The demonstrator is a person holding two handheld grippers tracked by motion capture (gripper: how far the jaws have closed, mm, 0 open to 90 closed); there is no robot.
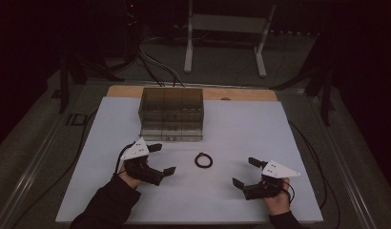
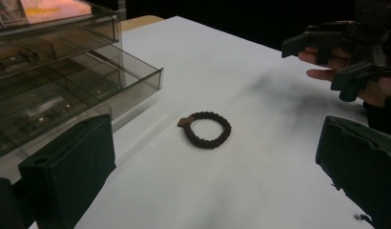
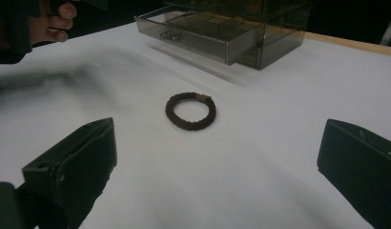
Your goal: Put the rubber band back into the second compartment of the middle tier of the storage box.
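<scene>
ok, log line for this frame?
left gripper open | right gripper open | bracelet on table between them, untouched | organizer bottom drawer open

A white bench holds a see-through smoky plastic drawer box near its far edge. The bottom drawer is pulled out. A dark braided bracelet lies in front of the drawer box.

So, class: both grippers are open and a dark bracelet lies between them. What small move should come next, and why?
Probably ease the right gripper forward to straddle the bracelet. Its jaws stand wide and empty, the bracelet lies flat and free, and the drawer of the organizer is open, perhaps to receive it.
</scene>
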